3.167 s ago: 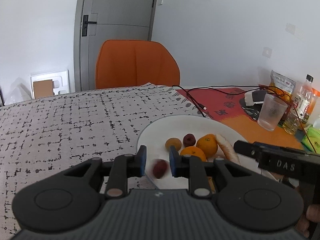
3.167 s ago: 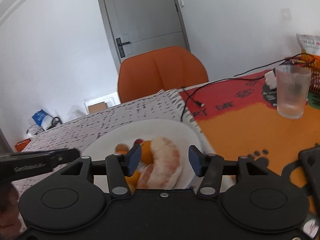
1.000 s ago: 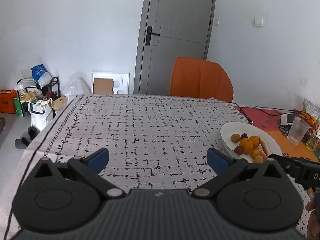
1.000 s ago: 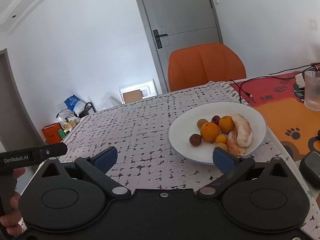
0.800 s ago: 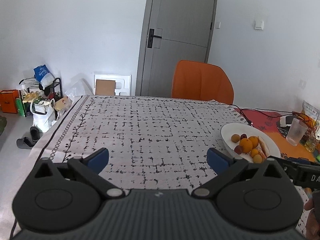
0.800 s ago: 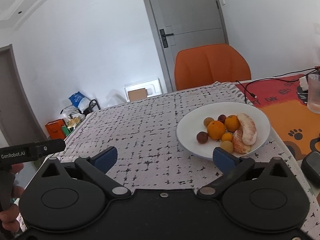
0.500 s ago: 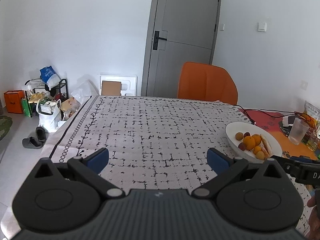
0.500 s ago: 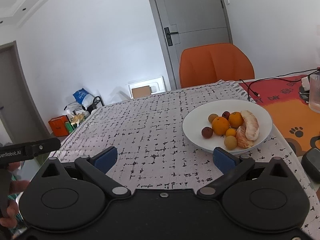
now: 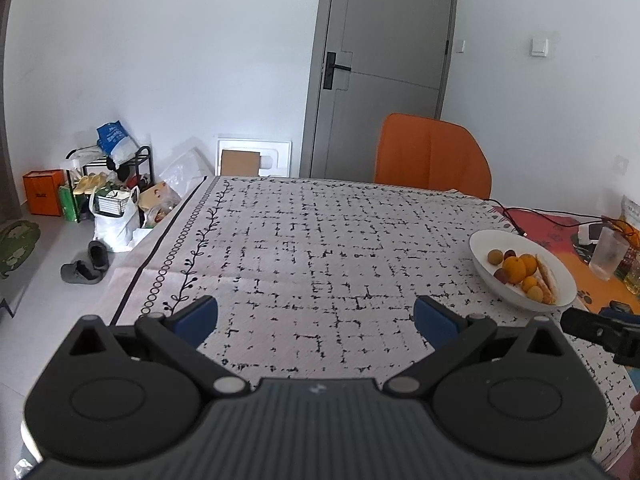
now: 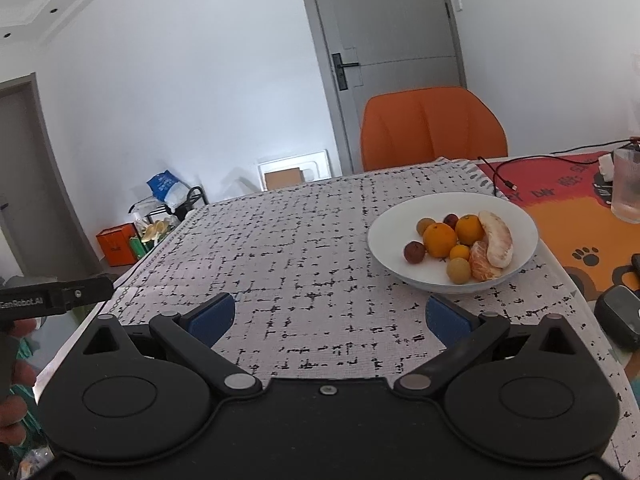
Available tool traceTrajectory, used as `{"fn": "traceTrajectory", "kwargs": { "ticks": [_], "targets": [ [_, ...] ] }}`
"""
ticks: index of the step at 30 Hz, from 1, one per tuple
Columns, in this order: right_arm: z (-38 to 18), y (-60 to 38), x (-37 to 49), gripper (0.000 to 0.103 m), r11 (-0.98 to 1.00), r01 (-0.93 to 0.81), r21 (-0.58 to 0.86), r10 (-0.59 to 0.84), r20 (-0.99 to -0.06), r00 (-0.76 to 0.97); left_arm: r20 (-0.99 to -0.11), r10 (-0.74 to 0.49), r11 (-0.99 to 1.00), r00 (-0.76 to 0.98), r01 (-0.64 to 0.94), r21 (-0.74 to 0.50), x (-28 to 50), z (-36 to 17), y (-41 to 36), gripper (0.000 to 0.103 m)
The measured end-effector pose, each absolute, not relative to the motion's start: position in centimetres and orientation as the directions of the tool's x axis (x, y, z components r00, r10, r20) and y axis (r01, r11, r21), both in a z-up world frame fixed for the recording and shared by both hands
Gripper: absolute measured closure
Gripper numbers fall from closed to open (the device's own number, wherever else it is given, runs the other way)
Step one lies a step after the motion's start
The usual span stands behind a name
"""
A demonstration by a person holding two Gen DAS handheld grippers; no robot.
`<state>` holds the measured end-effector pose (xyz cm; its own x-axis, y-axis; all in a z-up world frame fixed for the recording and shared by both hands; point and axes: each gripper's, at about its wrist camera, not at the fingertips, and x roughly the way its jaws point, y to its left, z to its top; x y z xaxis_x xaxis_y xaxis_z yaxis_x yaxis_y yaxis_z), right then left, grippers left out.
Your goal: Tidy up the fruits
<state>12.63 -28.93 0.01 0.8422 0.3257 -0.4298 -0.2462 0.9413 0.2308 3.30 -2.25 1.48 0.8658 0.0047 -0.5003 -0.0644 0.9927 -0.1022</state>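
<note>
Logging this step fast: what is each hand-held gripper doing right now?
Left hand-held gripper: open, holding nothing, above the tablecloth.
Right hand-held gripper: open, holding nothing, short of the white plate.

A lived-in home dining room is shown. A table covered with a patterned tablecloth (image 9: 320, 256) is flanked by an orange chair (image 9: 432, 156) before a grey interior door (image 9: 384, 68). Slippers (image 9: 86, 266), shopping bags (image 9: 116, 220) and a cluttered rack (image 9: 108, 168) are seen along the wall.
</note>
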Motion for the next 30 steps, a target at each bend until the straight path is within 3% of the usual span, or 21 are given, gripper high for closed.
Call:
{"fn": "traceTrajectory", "kwargs": {
  "ticks": [30],
  "targets": [
    [-0.11,-28.94,12.77,0.000,0.936,-0.250,0.250,0.339,-0.437,0.833,-0.520,0.013,0.998,0.854,-0.047,-0.053,3.16,1.79,-3.12,0.000]
  ]
}}
